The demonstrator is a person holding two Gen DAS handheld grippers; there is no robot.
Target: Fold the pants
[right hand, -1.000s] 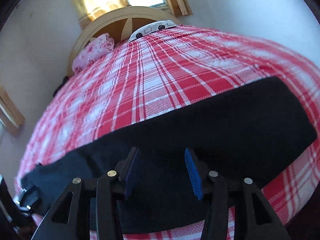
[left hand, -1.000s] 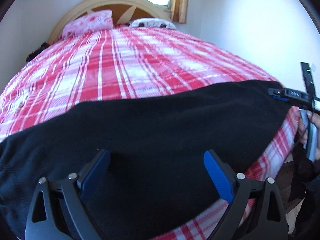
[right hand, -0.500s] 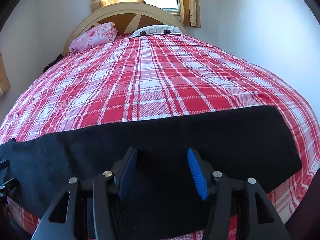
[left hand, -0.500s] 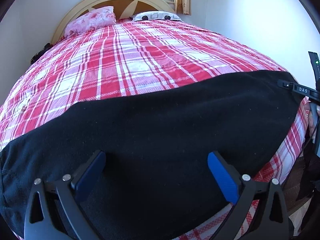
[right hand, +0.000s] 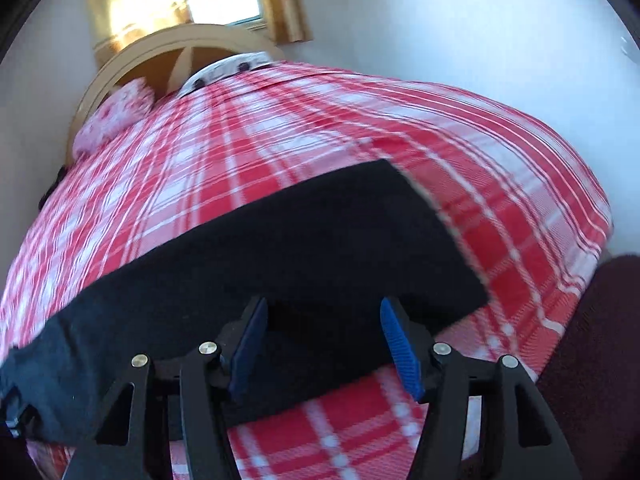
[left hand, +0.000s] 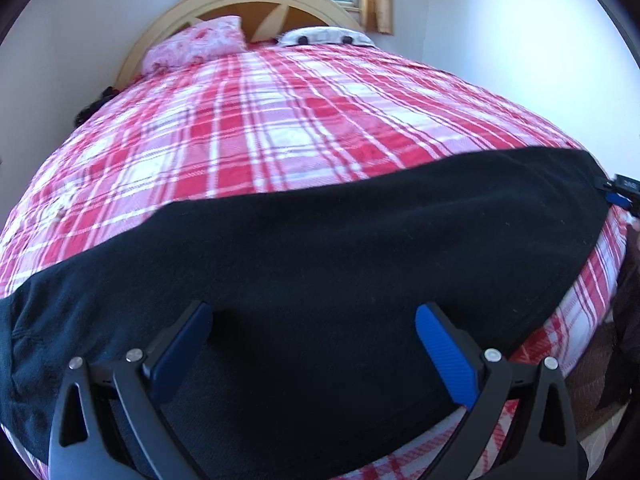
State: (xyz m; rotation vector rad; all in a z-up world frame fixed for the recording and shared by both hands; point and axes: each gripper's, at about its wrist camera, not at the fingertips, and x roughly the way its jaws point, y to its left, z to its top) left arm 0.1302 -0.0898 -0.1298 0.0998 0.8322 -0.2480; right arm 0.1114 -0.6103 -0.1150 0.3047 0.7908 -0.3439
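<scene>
The black pants (left hand: pixel 320 248) lie flat in a long band across the near end of the bed, folded lengthwise; they also show in the right wrist view (right hand: pixel 280 256). My left gripper (left hand: pixel 314 344) is open and empty, hovering over the left part of the pants. My right gripper (right hand: pixel 322 340) is open and empty, over the right end of the pants near their square edge. The tip of the right gripper shows at the right edge of the left wrist view (left hand: pixel 624 192).
The bed has a red and white plaid cover (left hand: pixel 280 120), a pink pillow (left hand: pixel 196 44), a white pillow (left hand: pixel 324 36) and a wooden headboard (left hand: pixel 256 4). White walls stand on both sides. The bed's near edge drops off below the pants (right hand: pixel 340 432).
Both grippers have shifted over the pants and the right view has swung right and tilted. The right jaws have opened wider. The pants lie as before.
</scene>
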